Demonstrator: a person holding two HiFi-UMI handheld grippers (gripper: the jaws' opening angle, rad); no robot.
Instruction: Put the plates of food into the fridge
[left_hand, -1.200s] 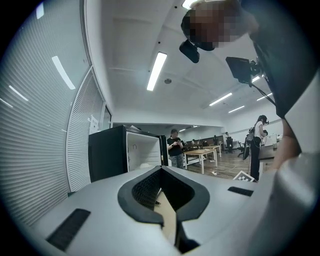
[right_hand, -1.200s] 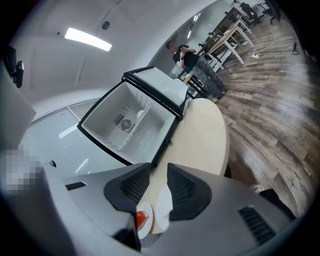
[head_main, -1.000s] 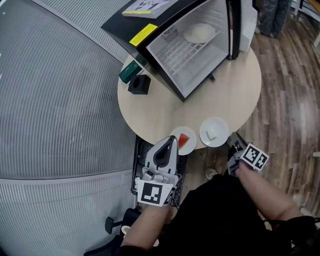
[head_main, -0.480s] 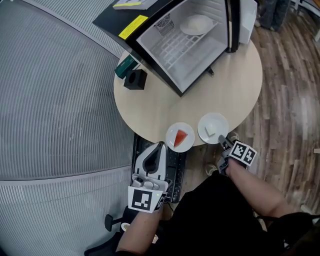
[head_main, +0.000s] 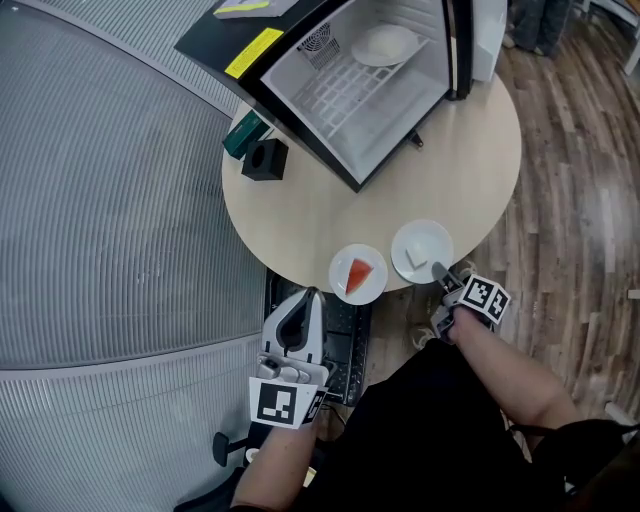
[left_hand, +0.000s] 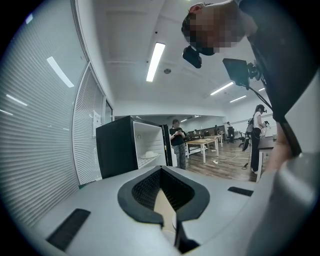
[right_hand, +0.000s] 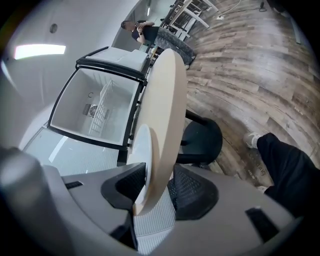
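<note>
You stand at a round pale-wood table (head_main: 330, 200) on a brown wood-plank floor (head_main: 580, 180). On your left curves a grey ribbed wall (head_main: 100, 200). Overhead glows a long white strip light (left_hand: 156, 61), and pale wooden long tables (left_hand: 202, 145) stand far off.

Left gripper (head_main: 311, 295) and right gripper (head_main: 441, 270) are both grey shells with black ribbed pads (right_hand: 192, 192) and a black-and-white marker cube (head_main: 486, 299), person's in a black top (head_main: 420, 430), dark trousers (right_hand: 290, 165), pale shoe (right_hand: 248, 139).

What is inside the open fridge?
One white plate of pale food sits on the wire shelf in the fridge. The space under that shelf is mostly hidden.
</note>
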